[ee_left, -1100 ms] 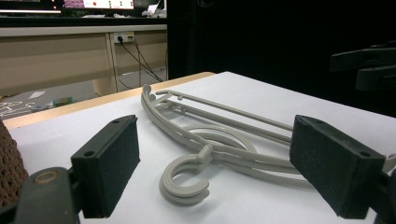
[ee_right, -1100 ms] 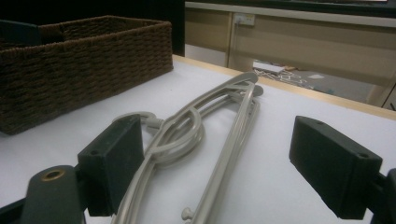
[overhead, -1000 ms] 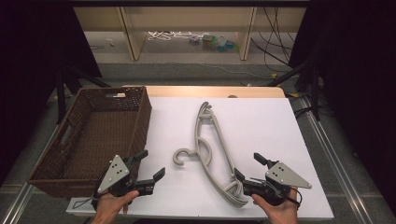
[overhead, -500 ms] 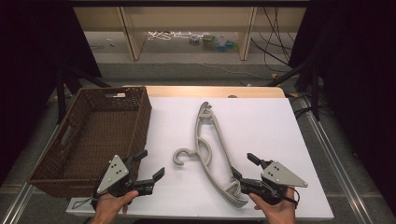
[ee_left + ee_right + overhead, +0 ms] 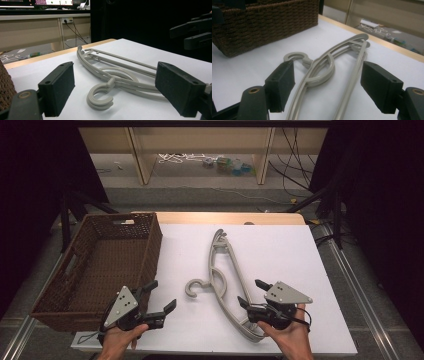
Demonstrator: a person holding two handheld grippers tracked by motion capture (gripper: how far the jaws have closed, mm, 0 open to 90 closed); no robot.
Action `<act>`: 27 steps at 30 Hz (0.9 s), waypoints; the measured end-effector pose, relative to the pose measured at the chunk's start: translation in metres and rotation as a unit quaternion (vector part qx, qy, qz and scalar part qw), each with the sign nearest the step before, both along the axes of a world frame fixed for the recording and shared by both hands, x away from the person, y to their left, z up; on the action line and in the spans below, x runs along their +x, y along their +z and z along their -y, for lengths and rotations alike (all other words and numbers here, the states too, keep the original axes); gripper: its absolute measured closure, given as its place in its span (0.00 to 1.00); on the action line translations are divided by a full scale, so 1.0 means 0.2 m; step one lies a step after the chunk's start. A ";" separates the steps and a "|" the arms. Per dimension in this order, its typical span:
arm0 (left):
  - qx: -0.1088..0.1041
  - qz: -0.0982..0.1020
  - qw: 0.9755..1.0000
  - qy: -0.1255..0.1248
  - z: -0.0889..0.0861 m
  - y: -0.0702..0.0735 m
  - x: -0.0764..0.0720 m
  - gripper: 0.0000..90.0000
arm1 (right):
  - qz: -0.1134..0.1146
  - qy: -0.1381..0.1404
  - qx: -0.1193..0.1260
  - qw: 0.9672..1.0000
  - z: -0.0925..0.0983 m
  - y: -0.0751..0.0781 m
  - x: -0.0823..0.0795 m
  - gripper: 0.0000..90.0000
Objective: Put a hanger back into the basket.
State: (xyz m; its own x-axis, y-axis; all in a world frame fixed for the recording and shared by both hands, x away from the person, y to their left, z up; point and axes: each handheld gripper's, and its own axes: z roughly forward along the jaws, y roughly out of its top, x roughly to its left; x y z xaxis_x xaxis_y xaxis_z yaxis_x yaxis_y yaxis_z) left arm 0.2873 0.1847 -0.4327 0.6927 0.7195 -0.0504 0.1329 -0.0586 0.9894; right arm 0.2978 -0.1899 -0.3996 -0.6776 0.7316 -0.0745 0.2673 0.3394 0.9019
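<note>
The right gripper (image 5: 251, 295) sits at the near right of the table, its jaws spread wide and just been opening again after a brief narrowing; the near end of the grey hanger (image 5: 226, 280) lies between them, and the pads do not press on it. In the right gripper view the hanger's 2 arms (image 5: 329, 72) run up between the black pads. The left gripper (image 5: 161, 296) is held at the near left, jaws wide too, with nothing between them, well apart from the hanger.

Both work over a white table top (image 5: 280, 250) with a light wooden strip along its far edge (image 5: 220, 217). Beyond it lies a grey floor, a pale wooden shelf frame (image 5: 200, 150) with loose cables and small items under it, and dark surroundings on both sides.

A brown wicker basket (image 5: 100, 265) stands on the left part of the table, partly over its left edge, just ahead of the left gripper. Nothing lies between either gripper and the hanger.

The hanger lies flat near the table's middle. Its long axis runs from the far middle towards the near right, ending at the right gripper. Its hook (image 5: 195, 288) sticks out to the left, towards the basket, with the opening facing the far side.
</note>
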 end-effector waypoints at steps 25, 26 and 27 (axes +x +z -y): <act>-0.004 0.000 1.000 0.002 -0.01 0.01 -0.01 0.18 | -0.190 0.061 -0.157 0.967 -0.35 -0.19 0.24 0.53; -0.003 0.000 1.000 0.002 -0.01 0.01 -0.01 0.18 | -0.200 0.055 -0.160 0.965 -0.35 -0.19 0.24 0.55; -0.003 0.000 1.000 0.001 -0.01 0.01 -0.01 0.18 | -0.200 0.055 -0.165 0.964 -0.35 -0.20 0.24 0.56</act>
State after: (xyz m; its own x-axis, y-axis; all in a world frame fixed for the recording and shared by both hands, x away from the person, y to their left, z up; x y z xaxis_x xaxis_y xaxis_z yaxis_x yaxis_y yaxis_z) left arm 0.2854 0.1862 -0.4310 0.6906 0.7212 -0.0538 0.1326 -0.0531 0.9897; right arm 0.3462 -0.1190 -0.4388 -0.7722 0.6353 -0.0082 0.5175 0.6364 0.5720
